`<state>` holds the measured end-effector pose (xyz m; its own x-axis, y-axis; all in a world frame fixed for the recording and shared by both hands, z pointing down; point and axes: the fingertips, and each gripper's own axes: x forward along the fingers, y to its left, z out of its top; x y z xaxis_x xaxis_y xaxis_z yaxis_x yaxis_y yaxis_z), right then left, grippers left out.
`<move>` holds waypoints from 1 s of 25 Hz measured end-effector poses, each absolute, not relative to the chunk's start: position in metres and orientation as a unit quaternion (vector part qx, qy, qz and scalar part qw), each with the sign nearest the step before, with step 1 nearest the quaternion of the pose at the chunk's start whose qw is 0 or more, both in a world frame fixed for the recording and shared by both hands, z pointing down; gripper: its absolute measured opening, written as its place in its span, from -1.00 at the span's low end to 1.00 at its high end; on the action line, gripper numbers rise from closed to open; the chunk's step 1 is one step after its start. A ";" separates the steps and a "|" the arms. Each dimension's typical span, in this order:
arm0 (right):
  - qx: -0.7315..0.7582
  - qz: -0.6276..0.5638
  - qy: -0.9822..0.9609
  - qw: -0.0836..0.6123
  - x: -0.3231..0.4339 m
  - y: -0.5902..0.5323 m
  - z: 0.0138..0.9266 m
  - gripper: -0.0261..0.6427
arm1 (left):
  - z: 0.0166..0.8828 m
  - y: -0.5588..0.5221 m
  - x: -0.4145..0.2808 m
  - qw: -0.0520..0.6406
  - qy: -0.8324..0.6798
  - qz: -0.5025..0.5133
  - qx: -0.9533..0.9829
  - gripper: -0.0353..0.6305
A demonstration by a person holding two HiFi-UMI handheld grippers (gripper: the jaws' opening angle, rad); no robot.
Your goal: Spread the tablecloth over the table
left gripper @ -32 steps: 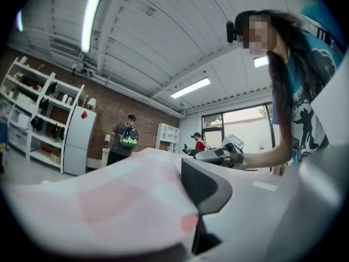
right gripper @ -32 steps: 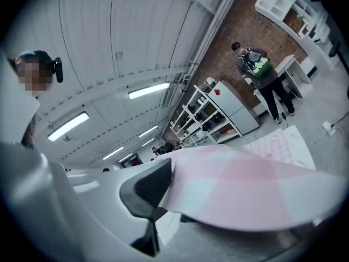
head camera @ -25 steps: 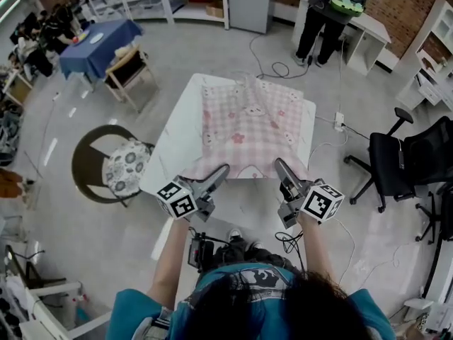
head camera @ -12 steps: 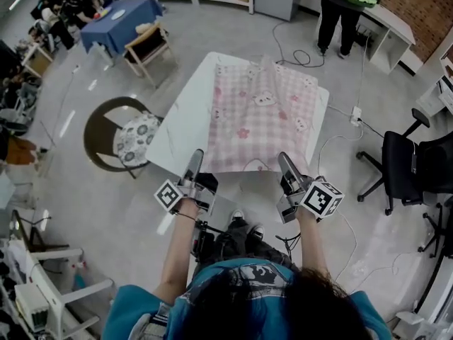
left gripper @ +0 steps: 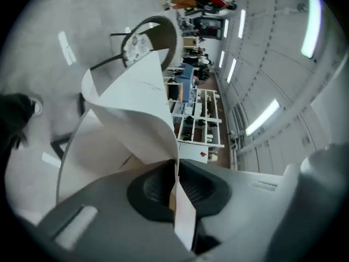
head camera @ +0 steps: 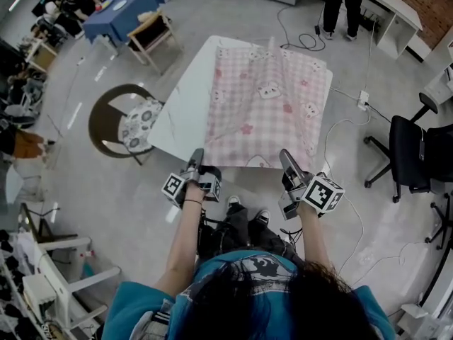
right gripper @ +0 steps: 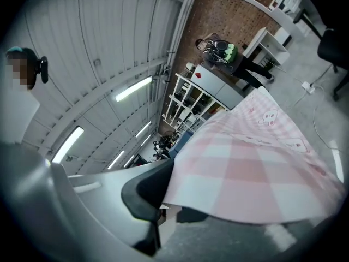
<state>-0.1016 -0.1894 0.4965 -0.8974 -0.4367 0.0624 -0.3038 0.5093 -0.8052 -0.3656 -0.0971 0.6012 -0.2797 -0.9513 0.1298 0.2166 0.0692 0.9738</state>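
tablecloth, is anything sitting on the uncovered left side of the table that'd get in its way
Nothing visible does. The tablecloth covers the right part of the table, and the bare white strip on the left holds no objects. The round chair stands on the floor beside it, off the top.

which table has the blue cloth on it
The far table at upper left, beside the wooden chair; the near white table carries the pink checked tablecloth.

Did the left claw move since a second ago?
Yes. Against the table, the left claw slid left along the near edge; its jaws have just been closing, with the tablecloth between them.
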 end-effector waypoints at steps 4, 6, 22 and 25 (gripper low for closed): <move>-0.204 -0.530 0.818 0.093 -0.103 -0.173 0.527 -0.88 | 0.581 -0.106 -0.387 0.451 -0.604 -0.480 0.449 -0.79; -0.196 -0.563 0.796 0.107 -0.107 -0.167 0.541 -0.88 | 0.572 -0.111 -0.396 0.436 -0.615 -0.447 0.482 -0.80; -0.233 -0.607 0.752 0.110 -0.209 -0.153 0.567 -0.89 | 0.550 -0.144 -0.497 0.353 -0.645 -0.217 0.642 -0.70; -0.247 -0.608 0.748 0.100 -0.230 -0.149 0.575 -0.89 | 0.562 -0.144 -0.518 0.361 -0.644 -0.201 0.644 -0.69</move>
